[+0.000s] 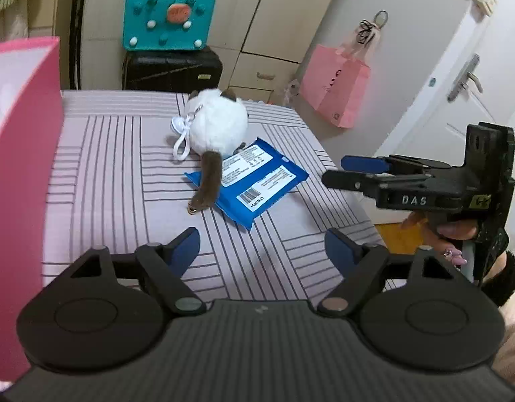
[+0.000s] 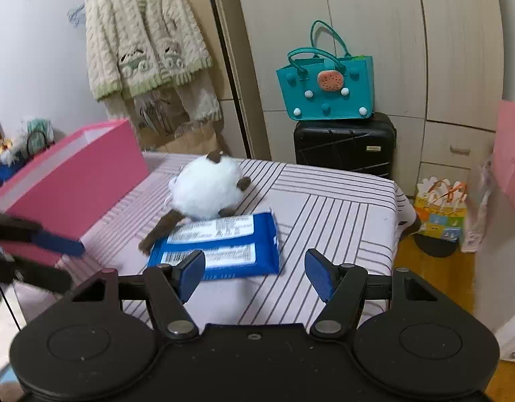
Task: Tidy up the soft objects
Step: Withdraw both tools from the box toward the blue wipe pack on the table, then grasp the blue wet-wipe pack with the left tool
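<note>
Left wrist view: both grippers, left (image 1: 260, 248) and right (image 1: 334, 169), hover released, tilted down above the plush cat (image 1: 217, 125).

Bare striped table (image 1: 130, 201) in front of both grippers, pink box (image 1: 22, 167) walling the left edge, plush cat (image 1: 217, 124) and blue packet (image 1: 257, 184) mid-table, far right corner clear.

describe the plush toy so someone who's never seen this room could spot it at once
On the striped pink bedspread, beside the pink box, lies a round white plush toy. Its brown tail drapes over the flat blue packet; it is the only fluffy thing there.
</note>
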`<state>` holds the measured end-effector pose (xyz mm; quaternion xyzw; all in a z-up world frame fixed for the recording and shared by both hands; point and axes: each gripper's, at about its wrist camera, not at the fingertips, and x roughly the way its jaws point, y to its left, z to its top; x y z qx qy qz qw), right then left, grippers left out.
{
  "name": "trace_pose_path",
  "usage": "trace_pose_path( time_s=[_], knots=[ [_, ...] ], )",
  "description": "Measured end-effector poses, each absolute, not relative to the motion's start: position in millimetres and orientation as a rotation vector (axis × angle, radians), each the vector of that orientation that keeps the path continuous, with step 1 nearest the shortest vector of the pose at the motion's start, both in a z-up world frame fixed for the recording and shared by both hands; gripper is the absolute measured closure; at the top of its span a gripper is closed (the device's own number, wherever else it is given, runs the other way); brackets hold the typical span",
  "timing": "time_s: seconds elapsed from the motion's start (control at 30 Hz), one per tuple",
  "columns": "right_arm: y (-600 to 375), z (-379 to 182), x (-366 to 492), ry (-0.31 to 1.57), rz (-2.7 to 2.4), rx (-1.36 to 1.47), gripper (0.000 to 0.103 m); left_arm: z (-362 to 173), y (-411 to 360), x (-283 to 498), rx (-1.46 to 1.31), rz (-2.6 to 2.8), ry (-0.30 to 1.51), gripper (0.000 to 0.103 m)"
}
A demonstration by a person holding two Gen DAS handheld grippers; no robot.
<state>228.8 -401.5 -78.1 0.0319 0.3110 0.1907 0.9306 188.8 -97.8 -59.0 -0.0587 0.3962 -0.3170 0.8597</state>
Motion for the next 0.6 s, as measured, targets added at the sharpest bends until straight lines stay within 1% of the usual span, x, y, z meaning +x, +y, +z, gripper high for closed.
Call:
trace_pose_path(
  time_s=[0.07, 0.17, 0.27, 0.37, 0.43, 0.5, 0.6],
  knots=[
    [-401, -81, 236, 0.626, 0.390, 0.060, 0.032, -67, -103, 194, -0.139, -0.658, 0.840, 0.027],
    [-397, -86, 245, 0.613, 0.381, 0.036, 0.032, -76, -112, 202, -0.161, -0.637, 0.854, 0.033],
    [-389, -93, 255, 0.608, 0.353, -0.033, 0.032, -83, -120, 209, -0.164, -0.586, 0.851, 0.034],
    [-393, -97, 268, 0.625, 0.382, 0.005, 0.032, -86, -124, 214, -0.149, -0.542, 0.830, 0.038],
    [-392, -99, 274, 0.630, 0.398, 0.020, 0.032, -90, -127, 216, -0.165, -0.547, 0.844, 0.045],
    [-389, -103, 278, 0.636, 0.414, 0.011, 0.032, -93, -130, 219, -0.183, -0.559, 0.860, 0.048],
    [-385, -108, 285, 0.658, 0.442, 0.018, 0.033, -98, -133, 221, -0.214, -0.559, 0.874, 0.048]
  ],
)
